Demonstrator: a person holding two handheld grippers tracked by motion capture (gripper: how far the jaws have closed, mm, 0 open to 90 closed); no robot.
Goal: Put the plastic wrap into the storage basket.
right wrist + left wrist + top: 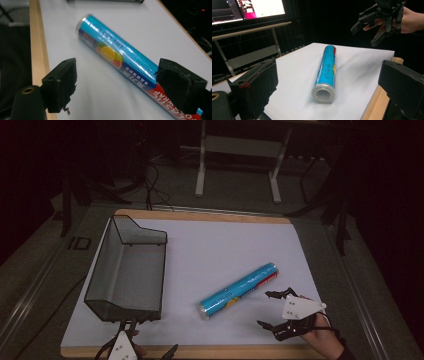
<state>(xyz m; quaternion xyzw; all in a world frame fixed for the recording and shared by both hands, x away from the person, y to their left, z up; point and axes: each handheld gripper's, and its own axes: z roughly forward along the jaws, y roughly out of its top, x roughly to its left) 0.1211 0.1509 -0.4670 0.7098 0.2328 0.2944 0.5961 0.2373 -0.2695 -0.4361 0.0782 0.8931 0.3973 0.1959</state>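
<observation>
At the table's (210, 220) left stands a black mesh basket (127, 270), its near end just above your left gripper (145, 351), which waits at the front edge with jaws spread wide, gripping nothing. At centre, the blue roll (240, 290) lies flat and diagonal on the white sheet (225, 245), well apart from the basket. At right, your right gripper (267, 309) hangs just beside the roll, released, its 2 jaws straddling the roll's red-labelled end in the right gripper view without touching it.
</observation>
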